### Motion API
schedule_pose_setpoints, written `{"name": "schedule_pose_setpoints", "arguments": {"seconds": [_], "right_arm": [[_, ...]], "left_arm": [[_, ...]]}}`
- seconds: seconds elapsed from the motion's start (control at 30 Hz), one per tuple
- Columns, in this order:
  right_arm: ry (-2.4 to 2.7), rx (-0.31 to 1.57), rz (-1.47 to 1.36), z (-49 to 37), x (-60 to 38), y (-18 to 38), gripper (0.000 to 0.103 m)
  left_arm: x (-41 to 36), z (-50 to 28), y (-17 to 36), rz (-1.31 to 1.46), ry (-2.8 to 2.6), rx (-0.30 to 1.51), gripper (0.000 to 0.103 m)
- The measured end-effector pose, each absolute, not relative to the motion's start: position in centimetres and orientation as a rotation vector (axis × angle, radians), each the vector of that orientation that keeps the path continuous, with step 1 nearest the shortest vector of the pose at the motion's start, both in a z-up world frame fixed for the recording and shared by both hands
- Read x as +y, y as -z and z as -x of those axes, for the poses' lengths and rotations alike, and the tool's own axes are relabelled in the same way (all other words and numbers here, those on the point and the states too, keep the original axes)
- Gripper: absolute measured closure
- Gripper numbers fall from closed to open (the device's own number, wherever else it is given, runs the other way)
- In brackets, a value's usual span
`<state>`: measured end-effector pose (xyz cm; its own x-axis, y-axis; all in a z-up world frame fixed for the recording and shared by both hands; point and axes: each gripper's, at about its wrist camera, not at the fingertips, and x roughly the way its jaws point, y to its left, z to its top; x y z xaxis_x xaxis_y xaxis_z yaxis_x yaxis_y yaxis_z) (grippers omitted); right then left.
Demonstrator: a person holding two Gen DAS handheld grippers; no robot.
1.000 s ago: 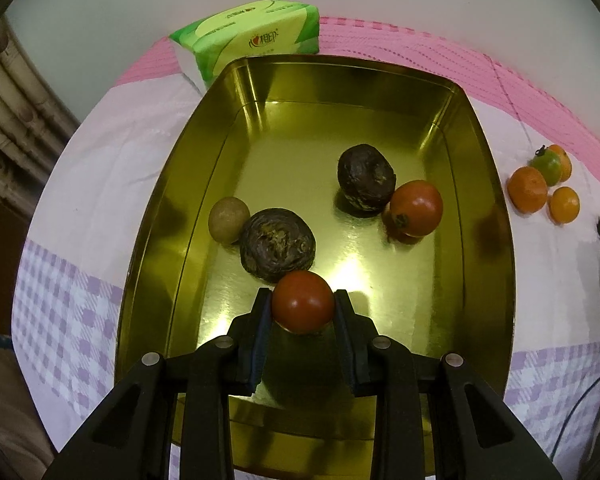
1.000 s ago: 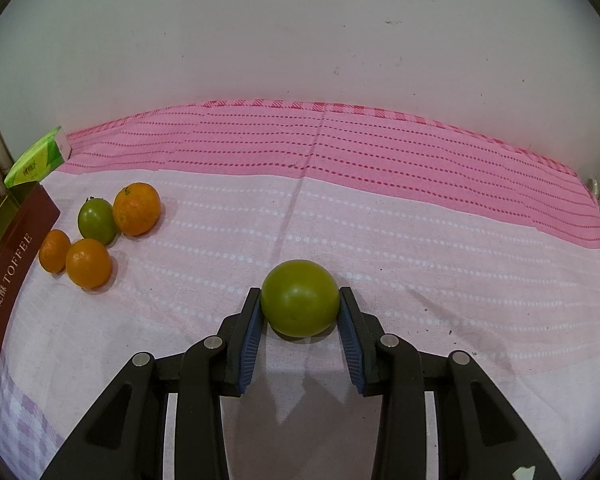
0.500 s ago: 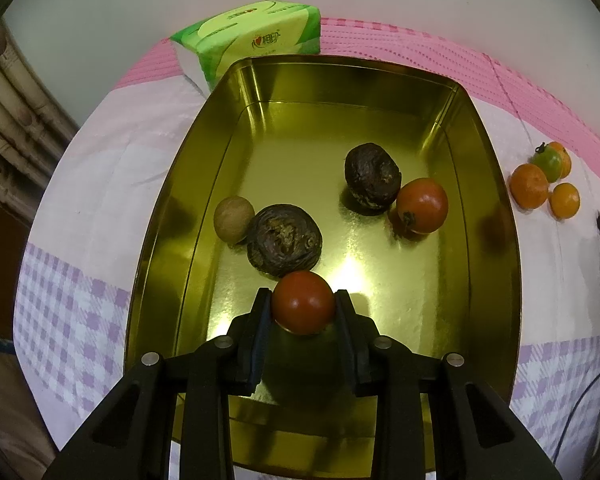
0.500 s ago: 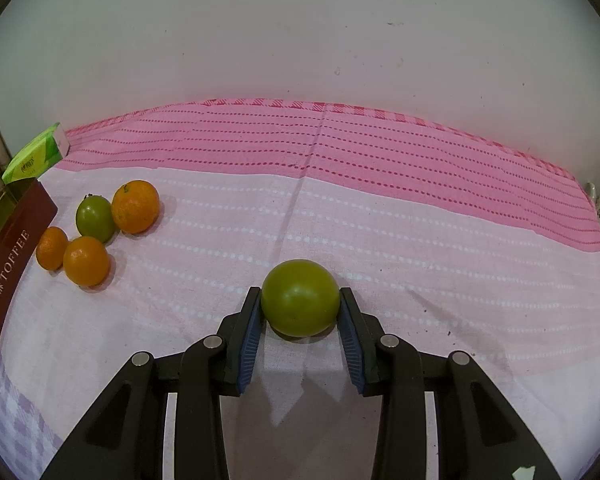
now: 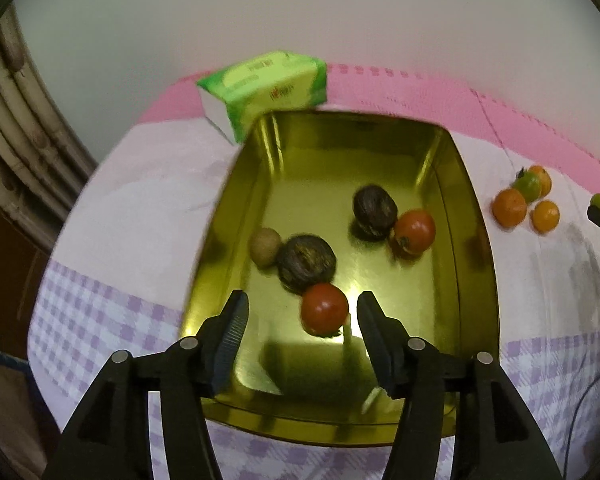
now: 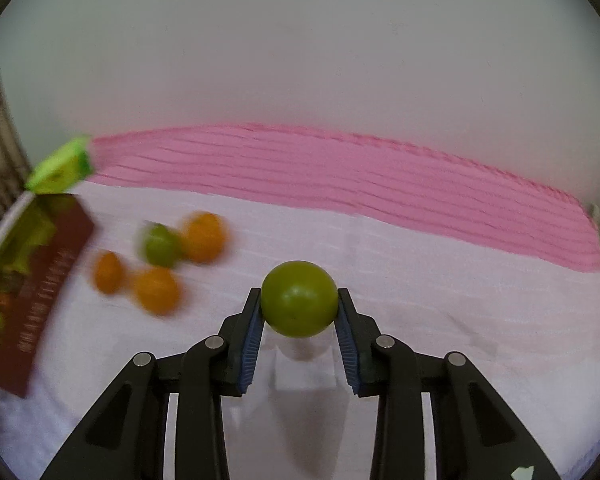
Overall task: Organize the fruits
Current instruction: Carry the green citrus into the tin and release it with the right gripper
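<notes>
Now the left hand-held gripper (image 5: 300, 312) has just been opening; the red tomato (image 5: 324, 314) sits loose in the gold tin (image 5: 476, 280) and may roll. Right hand-held gripper (image 6: 299, 308) clamps a green fruit (image 6: 299, 298); a slip drops it short of the tin. Motion blur smears the 4 fruits (image 6: 160, 264) beside the tin.

Tin (image 5: 474, 216): polished gold metal, mirror-glossy inside; outer wall (image 6: 48, 280) matt maroon print. Cloth (image 5: 132, 208): woven fabric, matt. Tomatoes (image 5: 324, 309): smooth, shiny skin. Dark fruits (image 5: 306, 264): wrinkled, rough, dull. Green fruit (image 6: 299, 298): smooth, slight sheen. Oranges (image 5: 509, 208): matt-looking peel. Tissue pack (image 5: 266, 88): glossy plastic wrap. Gripper fingers (image 5: 380, 340): matt black plastic with ribbed blue pads (image 6: 252, 336).
</notes>
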<state>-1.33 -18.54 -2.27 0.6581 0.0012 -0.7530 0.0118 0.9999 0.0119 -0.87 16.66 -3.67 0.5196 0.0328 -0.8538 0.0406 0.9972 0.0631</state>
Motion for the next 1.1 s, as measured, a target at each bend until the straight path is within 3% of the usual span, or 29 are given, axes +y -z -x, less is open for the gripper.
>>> {"name": "schedule_pose_setpoints", "arguments": {"seconds": [0.27,0.57,1.1], "right_arm": [[-0.34,0.843,-0.018,1.0,-6.3,-0.4,0.071],[-0.538,0.917,0.105,-0.1,4.7,1.1,0.071],[-0.529,0.98,0.214,-0.4,8.6,4.7,0.068]], "left_arm": [[19.9,1.2,1.0,-0.043,-0.092,0.952,0.041],[23.4,1.8,0.8,0.017,-0.17,0.968,0.039],[23.9,1.2,1.6,0.014,-0.172,1.0,0.038]]}}
